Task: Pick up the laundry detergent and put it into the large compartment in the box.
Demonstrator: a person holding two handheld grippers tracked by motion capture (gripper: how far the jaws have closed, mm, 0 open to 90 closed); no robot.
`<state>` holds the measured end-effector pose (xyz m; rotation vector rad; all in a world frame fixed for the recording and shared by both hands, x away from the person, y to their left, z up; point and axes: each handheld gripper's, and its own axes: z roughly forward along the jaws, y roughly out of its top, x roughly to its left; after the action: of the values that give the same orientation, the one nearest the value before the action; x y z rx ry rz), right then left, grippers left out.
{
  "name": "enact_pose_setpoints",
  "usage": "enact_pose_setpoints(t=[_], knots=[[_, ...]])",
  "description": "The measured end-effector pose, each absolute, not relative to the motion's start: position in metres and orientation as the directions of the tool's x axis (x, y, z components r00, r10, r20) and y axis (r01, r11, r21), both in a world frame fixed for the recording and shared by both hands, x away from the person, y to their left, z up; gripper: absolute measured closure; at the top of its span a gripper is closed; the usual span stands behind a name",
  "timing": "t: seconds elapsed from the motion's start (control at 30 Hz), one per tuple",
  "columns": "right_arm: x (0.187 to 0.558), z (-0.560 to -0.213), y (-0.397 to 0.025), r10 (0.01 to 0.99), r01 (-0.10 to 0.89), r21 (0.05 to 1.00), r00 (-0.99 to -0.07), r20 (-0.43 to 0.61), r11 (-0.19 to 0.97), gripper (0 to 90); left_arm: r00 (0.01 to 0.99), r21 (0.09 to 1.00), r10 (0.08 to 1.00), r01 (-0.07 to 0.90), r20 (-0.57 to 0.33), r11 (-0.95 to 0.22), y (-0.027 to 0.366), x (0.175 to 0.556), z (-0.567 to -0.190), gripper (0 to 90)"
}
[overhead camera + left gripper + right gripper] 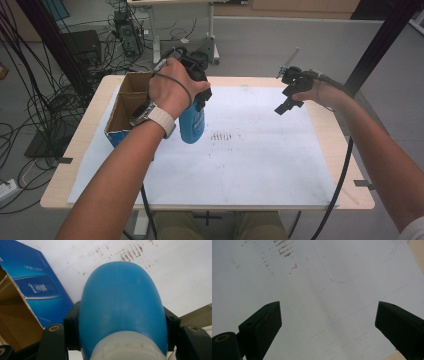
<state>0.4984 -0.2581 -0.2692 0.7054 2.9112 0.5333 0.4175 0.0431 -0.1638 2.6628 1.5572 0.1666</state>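
A blue plastic bottle hangs bottom-down above the white sheet, just right of an open cardboard box. My left gripper is shut on the bottle near its top. In the left gripper view the bottle bulges between the two black jaws, with a whitish band at its neck. My right gripper is held in the air over the sheet's far right part, jaws wide apart and empty. The right gripper looks down on bare white sheet with brown smudges.
The box has brown insides and a blue printed outer wall; it stands at the table's left. Brown smudges mark the sheet's middle. The wooden table edge runs along the right. Cables and equipment lie on the floor beyond.
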Motion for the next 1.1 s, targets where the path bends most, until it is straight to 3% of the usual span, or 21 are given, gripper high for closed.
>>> enact_pose_setpoints(t=[1.1], knots=[[0.498, -0.269, -0.257, 0.456, 0.422, 0.361, -0.89, -0.012, 0.832, 6.9, 0.41, 0.13, 0.909, 0.9, 0.078, -0.417, 0.062, 0.424, -0.13, 37.7]])
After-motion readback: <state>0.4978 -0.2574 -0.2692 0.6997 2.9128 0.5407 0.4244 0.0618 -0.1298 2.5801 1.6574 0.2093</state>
